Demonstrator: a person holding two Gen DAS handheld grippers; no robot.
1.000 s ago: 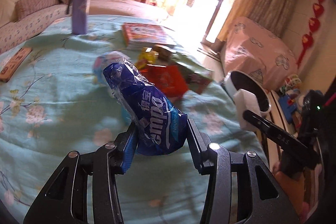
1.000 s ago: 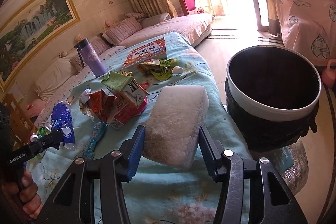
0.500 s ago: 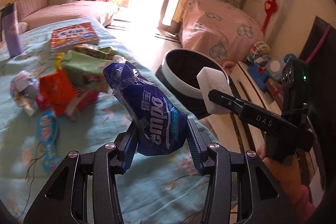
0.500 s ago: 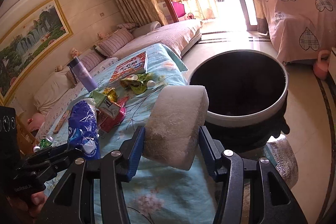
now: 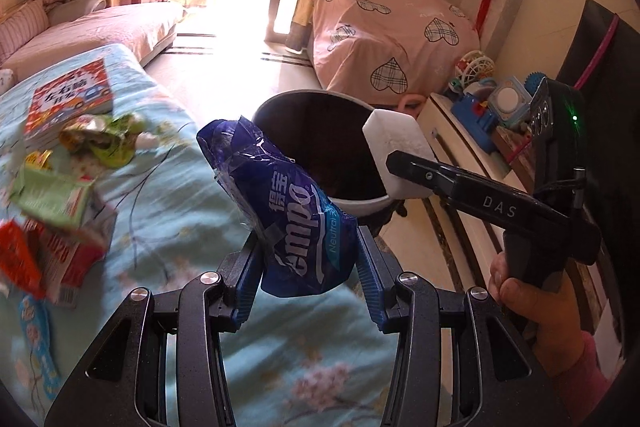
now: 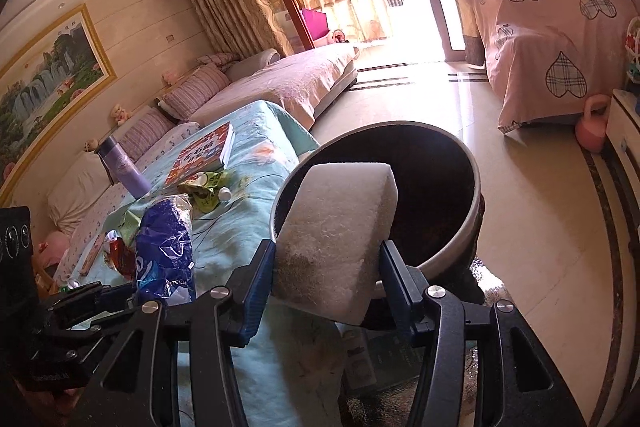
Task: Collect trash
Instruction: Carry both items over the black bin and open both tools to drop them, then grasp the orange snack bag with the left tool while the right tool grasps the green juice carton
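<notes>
White foam block [image 6: 336, 227] is clamped in the right gripper [image 6: 326, 281], its far end already over the near rim of the black trash bin [image 6: 474, 203]. Blue tissue wrapper [image 5: 288, 215] is pinched upright in the left gripper [image 5: 306, 283], short of the bin's rim and over the teal-covered table [image 5: 180, 211], long axis leaning toward the bin. Right is nearer, so I'd expect it to drop first. Bin mouth looks wide open; more litter sits on the table beyond the bin.
</notes>
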